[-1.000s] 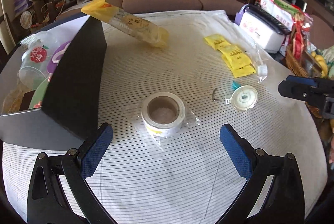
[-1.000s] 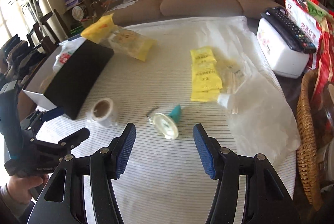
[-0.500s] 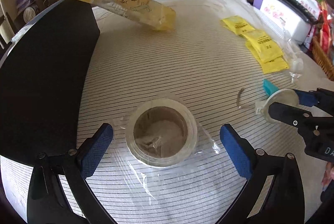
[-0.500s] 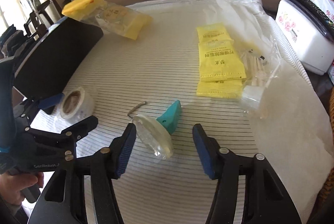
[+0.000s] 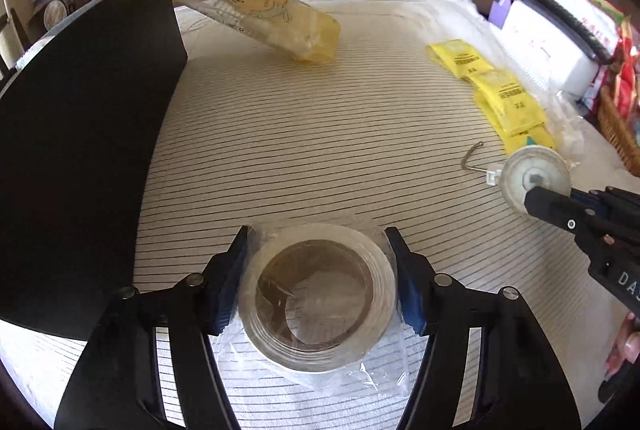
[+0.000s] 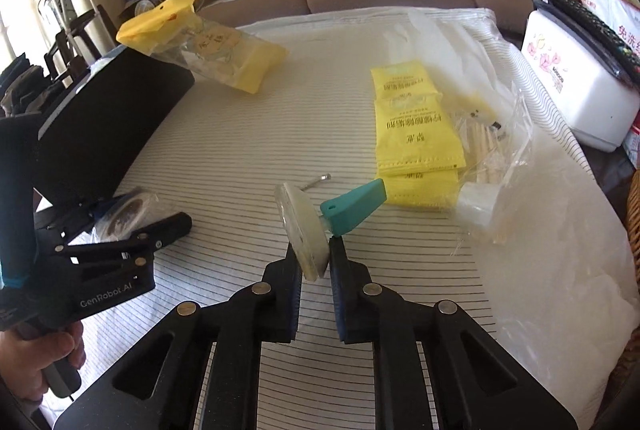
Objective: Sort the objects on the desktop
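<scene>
A roll of clear tape (image 5: 320, 310) in a plastic wrapper lies on the striped cloth. My left gripper (image 5: 317, 232) straddles it and its jaws are closing, with the blue pads (image 5: 236, 270) touching the roll's two sides. The right wrist view shows the same roll (image 6: 128, 207) inside the left gripper (image 6: 140, 216). My right gripper (image 6: 314, 250) is shut on the lower rim of a round white suction disc (image 6: 300, 218) with a teal lever (image 6: 354, 203). The disc stands tilted on edge. It also shows in the left wrist view as the disc (image 5: 532, 177).
A black box (image 5: 80, 149) rises at the left, with a yellow snack bag (image 5: 256, 13) leaning on it. Yellow sachets (image 5: 508, 97) and a clear plastic bag (image 6: 492, 149) lie right. A bent metal hook (image 5: 470, 157) rests near the disc. White case (image 5: 552, 41) and wicker basket (image 5: 620, 133) stand far right.
Both grippers came down toward the cloth. The left jaws narrowed from wide apart onto the tape roll. The right jaws shut on the disc's rim, tipping it up on edge.
</scene>
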